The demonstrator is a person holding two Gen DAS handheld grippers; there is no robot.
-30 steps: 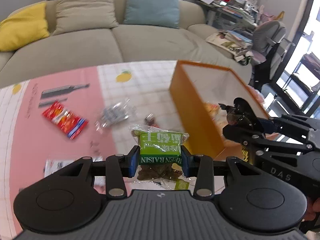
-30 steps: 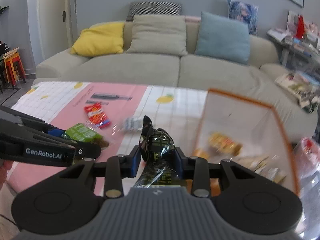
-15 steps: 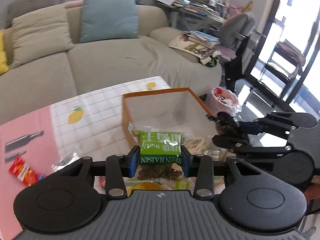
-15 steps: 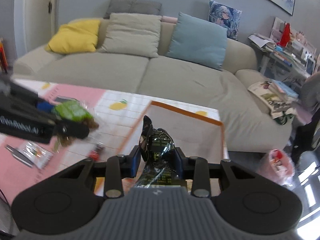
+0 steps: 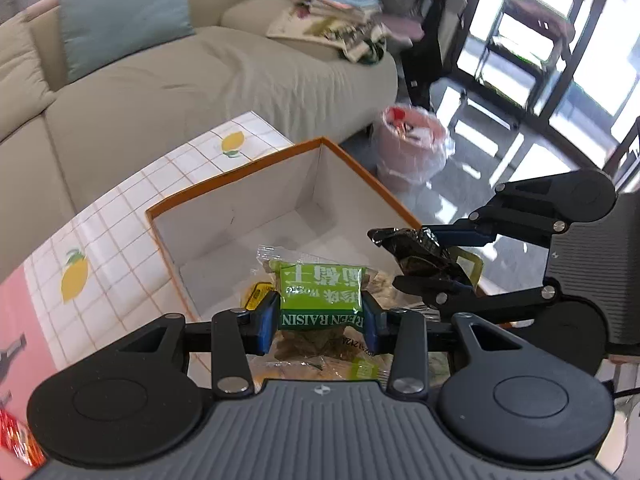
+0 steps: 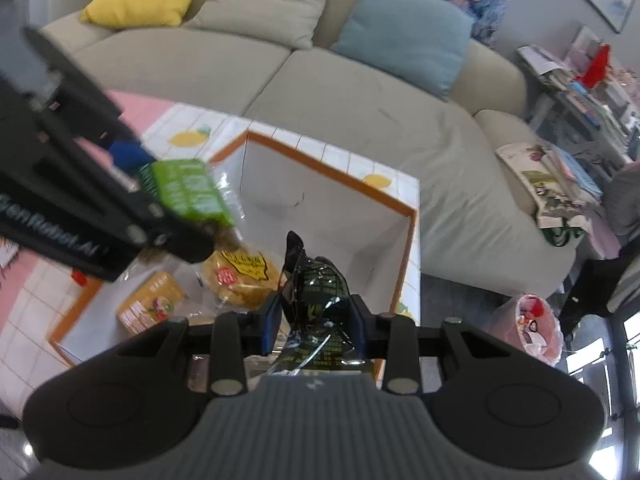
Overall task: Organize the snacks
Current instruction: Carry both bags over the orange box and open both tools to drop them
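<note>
1. Left wrist view: left gripper [image 5: 320, 322] closed on the green raisin packet [image 5: 322, 300], blue pads pressing both its sides; held above the near part of the orange-rimmed box [image 5: 236, 170], not yet released.
2. Same view, to the right: right gripper [image 5: 430, 258] clamped on a dark foil packet [image 5: 420, 250], also over the box, near its right rim.
3. Right wrist view: right gripper [image 6: 314, 322] narrow around the dark foil packet [image 6: 316, 292]; left gripper [image 6: 168, 216] coming in from the left with the green raisin packet [image 6: 186, 192].
4. Inside the box [image 6: 332, 170], on the near floor: a yellow snack bag [image 6: 240, 276] and an orange packet [image 6: 150, 306] lying flat; far half of the box floor bare.
5. Progress, as a judgement: some snacks already put away, two more in the air over the box, waiting only for release. At the lower left edge of the left wrist view, a red packet [image 5: 18, 440] on the pink mat outside the box, so probably more to collect; rest of the table mostly out of sight.
6. Direction of the raisin packet: printed face toward the left camera, lettering upside down; long axis roughly forward along the fingers and tilted down toward the box, clear top seal pointing away.
7. Direction of the foil packet: long axis roughly along the right fingers, crimped tip up and away; crumpled, so exact shape hard to tell.
</note>
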